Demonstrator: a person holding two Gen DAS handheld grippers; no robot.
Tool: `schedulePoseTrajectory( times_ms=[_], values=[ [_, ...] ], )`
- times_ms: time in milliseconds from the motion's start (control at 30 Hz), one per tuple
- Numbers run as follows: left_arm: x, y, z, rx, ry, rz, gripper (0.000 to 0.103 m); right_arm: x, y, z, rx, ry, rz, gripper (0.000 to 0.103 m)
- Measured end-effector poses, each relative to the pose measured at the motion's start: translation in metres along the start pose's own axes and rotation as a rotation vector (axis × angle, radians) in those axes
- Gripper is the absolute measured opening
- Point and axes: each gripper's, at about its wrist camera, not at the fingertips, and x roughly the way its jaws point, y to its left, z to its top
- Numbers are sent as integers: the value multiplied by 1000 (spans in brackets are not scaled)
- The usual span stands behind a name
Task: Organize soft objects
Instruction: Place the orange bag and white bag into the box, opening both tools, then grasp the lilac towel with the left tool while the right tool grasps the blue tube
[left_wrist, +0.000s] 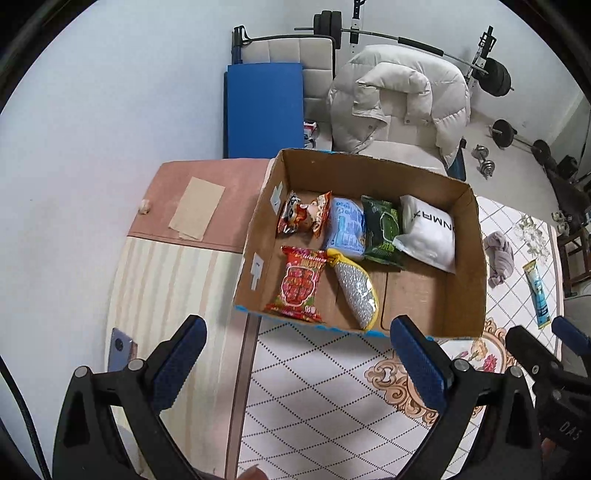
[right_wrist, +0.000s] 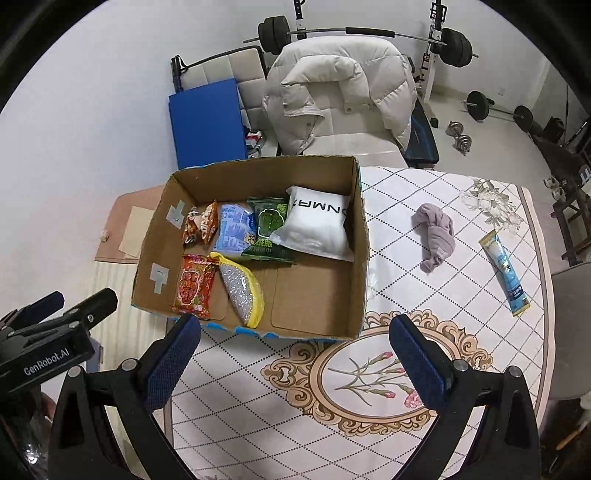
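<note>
An open cardboard box (left_wrist: 469, 266) (right_wrist: 364, 258) stands on the table. It holds two red snack bags (left_wrist: 299, 284) (right_wrist: 194, 288), a blue pack (left_wrist: 345, 229), a green pack (left_wrist: 384, 230), a white pouch (left_wrist: 428, 232) (right_wrist: 317, 221) and a yellow-edged silver sponge (left_wrist: 358, 291) (right_wrist: 242, 291). A crumpled mauve cloth (right_wrist: 436, 232) (left_wrist: 498, 258) and a long blue sachet (right_wrist: 504, 271) (left_wrist: 537, 291) lie on the tablecloth right of the box. My left gripper (left_wrist: 295, 358) is open and empty before the box. My right gripper (right_wrist: 295, 354) is open and empty, near the box's front wall.
A patterned tablecloth (right_wrist: 369, 369) covers the table. A phone (left_wrist: 122, 349) lies at the left edge. A chair with a white down jacket (right_wrist: 340, 81), a blue mat (right_wrist: 208, 122) and weights (right_wrist: 458, 46) stand beyond the table.
</note>
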Motion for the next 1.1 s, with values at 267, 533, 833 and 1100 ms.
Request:
schedulePoseTrajectory(
  times_ms=[267,533,833,1100],
  values=[
    [-15,-24,-8,0,2,28,102,-16,-15,-2,-13,-5,72,103],
    [-31,-127,24,104,-37,-45,102,-36,-105,19,102,-20,123,103],
    [77,-330,84,372,137,-177,102,-1,-309,61,228,50,-119,103],
    [225,-423,88,431,464,-159,93,125,-412,65,292,280,-150,100]
  ],
)
